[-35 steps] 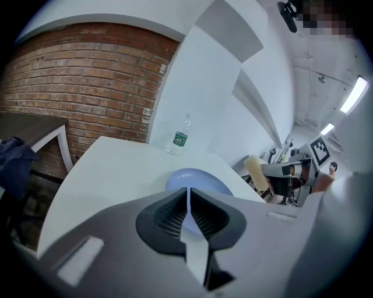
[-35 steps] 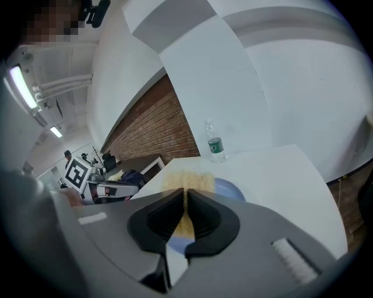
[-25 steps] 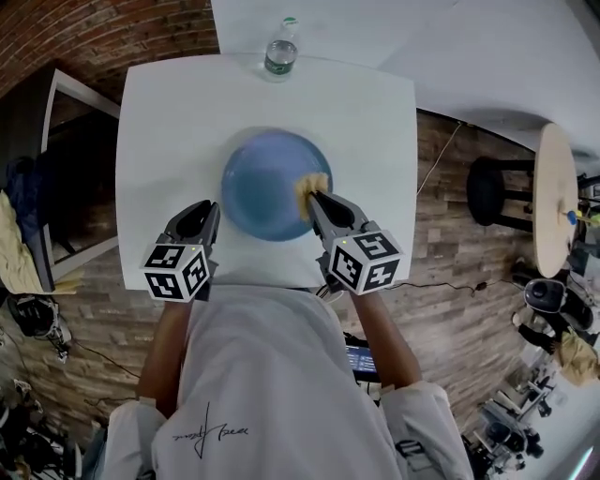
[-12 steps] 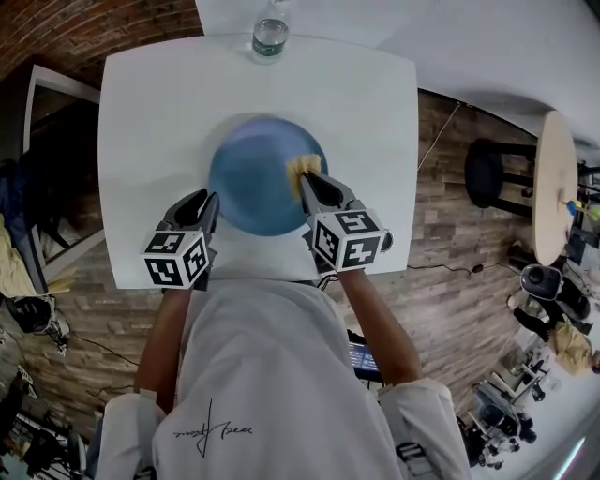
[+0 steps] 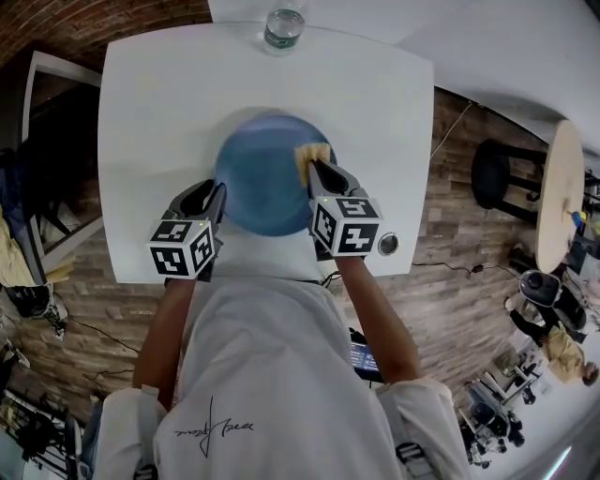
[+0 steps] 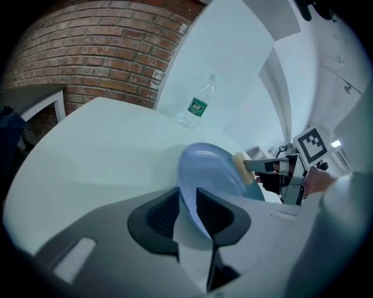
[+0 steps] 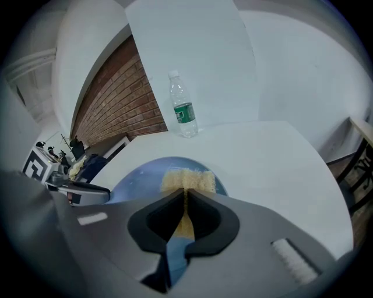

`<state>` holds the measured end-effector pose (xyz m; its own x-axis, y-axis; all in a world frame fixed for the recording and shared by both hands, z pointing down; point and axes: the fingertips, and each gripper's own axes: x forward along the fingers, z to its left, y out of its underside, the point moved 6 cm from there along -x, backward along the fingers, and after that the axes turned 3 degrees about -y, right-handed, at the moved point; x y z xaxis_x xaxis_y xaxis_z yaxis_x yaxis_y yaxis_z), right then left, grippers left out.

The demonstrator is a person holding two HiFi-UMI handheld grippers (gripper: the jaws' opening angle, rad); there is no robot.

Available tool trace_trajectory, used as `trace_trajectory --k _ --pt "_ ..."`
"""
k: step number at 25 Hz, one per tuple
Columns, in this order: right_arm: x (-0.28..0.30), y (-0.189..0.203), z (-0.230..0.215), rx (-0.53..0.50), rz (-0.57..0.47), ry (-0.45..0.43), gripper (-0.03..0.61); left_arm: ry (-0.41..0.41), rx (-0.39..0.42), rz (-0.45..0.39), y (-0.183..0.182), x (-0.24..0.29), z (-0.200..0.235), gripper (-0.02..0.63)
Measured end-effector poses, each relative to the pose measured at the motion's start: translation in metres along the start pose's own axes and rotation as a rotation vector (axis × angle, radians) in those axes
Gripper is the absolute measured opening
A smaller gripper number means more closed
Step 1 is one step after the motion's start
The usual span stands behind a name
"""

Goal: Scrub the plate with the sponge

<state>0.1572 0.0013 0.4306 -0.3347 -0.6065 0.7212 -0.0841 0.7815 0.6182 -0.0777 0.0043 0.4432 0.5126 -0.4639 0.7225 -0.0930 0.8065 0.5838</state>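
Head view — water bottle [image 5: 283,26] stands well beyond the blue plate [image 5: 255,180].

Left tool [image 5: 216,194] and right tool [image 5: 314,169] clamped

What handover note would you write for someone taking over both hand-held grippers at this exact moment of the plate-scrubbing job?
Left hand-held gripper: shut on the near rim of the plate, steadying it.
Right hand-held gripper: shut on the sponge, which is against the plate's far right part.
The plate sits mid-table; a water bottle stands at the far edge.
Done: both grasps, sponge on plate. How much is already scrubbed cannot be told.
Left: scrub across the plate.
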Motion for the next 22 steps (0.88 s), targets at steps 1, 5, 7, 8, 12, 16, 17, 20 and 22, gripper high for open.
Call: trace_trajectory --k 1,5,7,8,12,16,17,20,22 --pt "0.002 0.000 -0.001 0.002 0.005 0.011 0.021 -0.003 -0.003 0.005 0.001 0.001 0.001 0.097" --pt "0.011 0.001 -0.001 -0.003 0.016 0.030 0.021 -0.008 -0.008 0.012 0.000 0.006 0.004 0.097" --pt "0.015 0.001 0.001 -0.003 0.020 0.036 0.021 -0.011 -0.010 0.014 0.001 0.008 0.006 0.094" --pt "0.017 0.001 0.001 -0.004 0.022 0.042 0.021 -0.012 -0.012 0.018 0.001 0.009 0.007 0.092" --pt "0.020 -0.003 -0.001 0.008 0.021 0.073 0.021 -0.006 -0.013 0.031 0.002 0.011 0.007 0.078" --pt "0.023 -0.007 -0.004 0.027 0.026 0.100 0.021 0.005 -0.016 0.036 0.001 0.013 0.007 0.078" --pt "0.024 -0.007 -0.004 0.027 0.030 0.105 0.021 0.006 -0.017 0.036 0.001 0.013 0.007 0.078" --pt "0.028 -0.006 -0.001 0.026 0.042 0.116 0.021 0.009 -0.022 0.035 0.003 0.012 0.008 0.075" --pt "0.031 -0.005 0.000 0.028 0.049 0.123 0.021 0.015 -0.023 0.035 0.004 0.012 0.009 0.075"
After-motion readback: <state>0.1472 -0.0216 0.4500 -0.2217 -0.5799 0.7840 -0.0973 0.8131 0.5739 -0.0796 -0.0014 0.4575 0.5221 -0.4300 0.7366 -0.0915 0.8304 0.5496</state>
